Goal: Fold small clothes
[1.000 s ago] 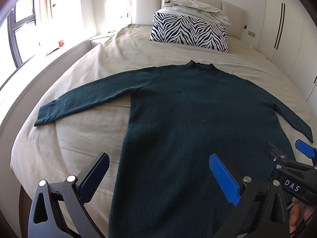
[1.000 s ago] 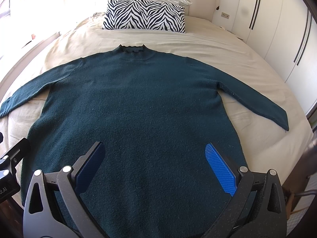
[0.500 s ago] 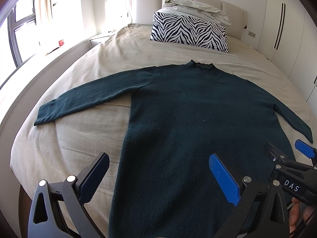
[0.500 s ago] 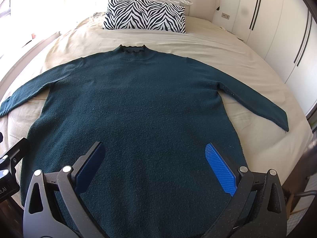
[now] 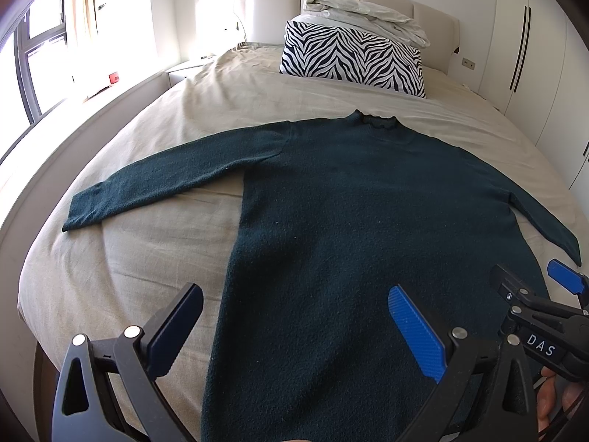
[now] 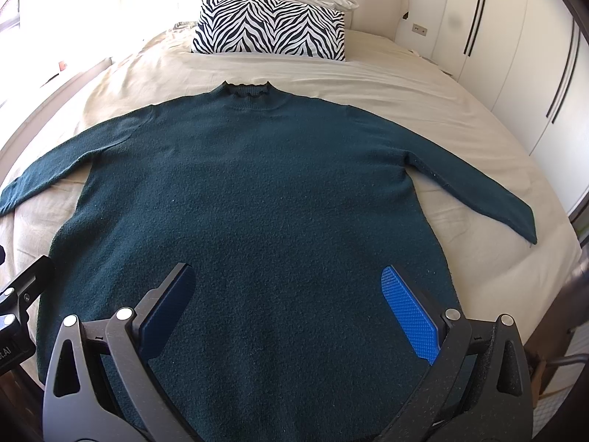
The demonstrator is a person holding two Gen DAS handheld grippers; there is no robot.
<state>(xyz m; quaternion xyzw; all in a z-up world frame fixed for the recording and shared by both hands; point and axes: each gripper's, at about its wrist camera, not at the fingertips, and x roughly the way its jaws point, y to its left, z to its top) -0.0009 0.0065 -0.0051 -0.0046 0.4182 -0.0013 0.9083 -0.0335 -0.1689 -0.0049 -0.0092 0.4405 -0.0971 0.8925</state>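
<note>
A dark teal long-sleeved sweater (image 5: 368, 221) lies flat on the bed, collar toward the headboard, both sleeves spread out; it also fills the right wrist view (image 6: 257, 191). My left gripper (image 5: 294, 324) is open and empty above the sweater's lower left edge. My right gripper (image 6: 287, 302) is open and empty above the sweater's lower middle. The right gripper also shows at the right edge of the left wrist view (image 5: 533, 294). The hem is hidden below both views.
The bed (image 5: 154, 258) has a beige sheet. A zebra-striped pillow (image 5: 349, 59) and a crumpled white duvet (image 5: 360, 14) lie by the headboard. White wardrobes (image 6: 515, 55) stand on the right. A window (image 5: 36, 55) and a ledge run along the left.
</note>
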